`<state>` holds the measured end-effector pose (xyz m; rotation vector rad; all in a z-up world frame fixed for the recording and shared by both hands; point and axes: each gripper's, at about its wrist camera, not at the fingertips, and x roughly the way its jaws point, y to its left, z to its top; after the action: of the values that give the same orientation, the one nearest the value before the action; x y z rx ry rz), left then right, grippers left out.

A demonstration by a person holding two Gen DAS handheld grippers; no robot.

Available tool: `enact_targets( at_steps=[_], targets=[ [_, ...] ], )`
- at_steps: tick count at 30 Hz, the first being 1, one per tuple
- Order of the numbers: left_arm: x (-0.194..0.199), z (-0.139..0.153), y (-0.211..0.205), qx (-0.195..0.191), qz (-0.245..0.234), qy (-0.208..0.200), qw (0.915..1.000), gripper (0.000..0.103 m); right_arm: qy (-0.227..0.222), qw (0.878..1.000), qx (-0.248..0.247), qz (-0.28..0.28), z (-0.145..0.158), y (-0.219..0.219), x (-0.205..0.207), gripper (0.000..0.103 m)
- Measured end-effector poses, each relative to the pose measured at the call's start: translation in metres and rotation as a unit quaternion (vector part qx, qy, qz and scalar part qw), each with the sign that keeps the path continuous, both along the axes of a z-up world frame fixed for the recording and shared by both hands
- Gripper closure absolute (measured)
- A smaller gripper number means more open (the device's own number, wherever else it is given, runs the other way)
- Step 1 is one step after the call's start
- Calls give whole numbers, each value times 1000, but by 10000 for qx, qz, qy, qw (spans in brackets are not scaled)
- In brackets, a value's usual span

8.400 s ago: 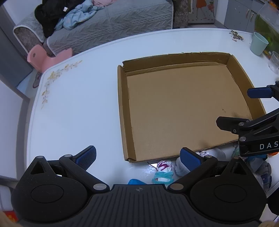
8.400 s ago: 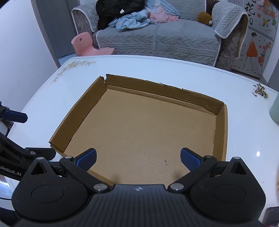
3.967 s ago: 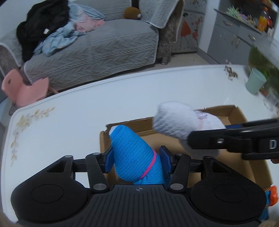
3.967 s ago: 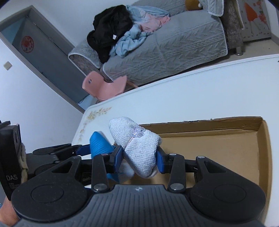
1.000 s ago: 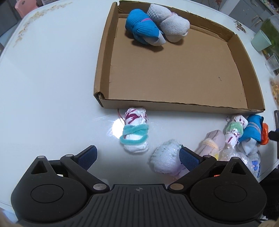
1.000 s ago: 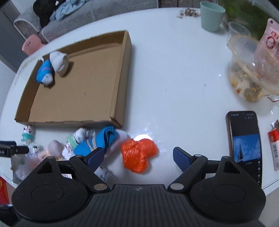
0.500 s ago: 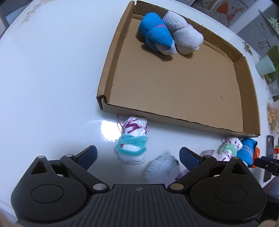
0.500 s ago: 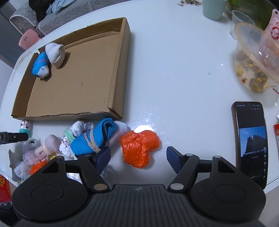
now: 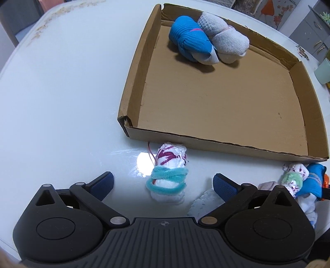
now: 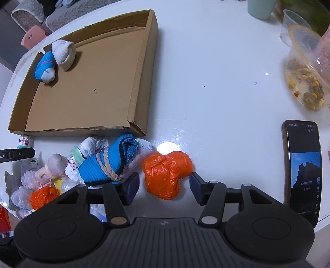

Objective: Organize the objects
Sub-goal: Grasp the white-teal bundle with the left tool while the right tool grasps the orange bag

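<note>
A shallow cardboard tray (image 9: 132, 86) (image 10: 144, 82) lies on the white table. A blue sock roll (image 9: 188, 41) (image 10: 44, 69) and a grey-white sock roll (image 9: 224, 44) (image 10: 63, 51) sit in its far corner. My left gripper (image 9: 163, 182) is open around a white sock bundle with a teal band (image 9: 168, 177), just in front of the tray wall. My right gripper (image 10: 164, 185) is open, its fingers on either side of an orange bundle (image 10: 167, 173) without pressing it. A blue sock roll with a braided band (image 10: 105, 162) lies just left of it.
A pile of several more sock bundles (image 10: 47, 177) (image 9: 299, 185) sits at the table's front edge. A phone (image 10: 302, 165) lies to the right. A clear bowl of snacks (image 10: 307, 68), a plastic cup (image 10: 290, 22) and a green cup (image 10: 259, 7) stand at the far right.
Both grippers dropped closer to the table. The left one moved over the teal-banded bundle. The right one's jaws narrowed around the orange bundle.
</note>
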<state>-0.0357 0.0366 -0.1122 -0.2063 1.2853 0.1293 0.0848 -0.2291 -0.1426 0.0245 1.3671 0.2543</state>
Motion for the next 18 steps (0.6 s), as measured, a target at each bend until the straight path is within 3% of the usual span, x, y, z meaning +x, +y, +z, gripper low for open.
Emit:
enact_targets(
  at_steps=[8,11,13,15,18],
  targets=[
    [-5,-2,-9,283,-79,-191,9994,4,-45,9999,-31,98,-10,18,6,67],
    [-2,1,-16,339,-181,-263,9989,18,-48,9999,-19,146,-13,21,5,73],
    [1,3,-19,338,-252,-292,9987,41,-66,9999,-2,147,-13,24,6,74],
    [2,6,-17,262,-230,-280,9990,51,-96,9999,13,127,-14,26,7,74],
    [2,5,-19,341,-284,-290,9986,55,-96,9999,40,118,-19,23,5,74]
  ],
)
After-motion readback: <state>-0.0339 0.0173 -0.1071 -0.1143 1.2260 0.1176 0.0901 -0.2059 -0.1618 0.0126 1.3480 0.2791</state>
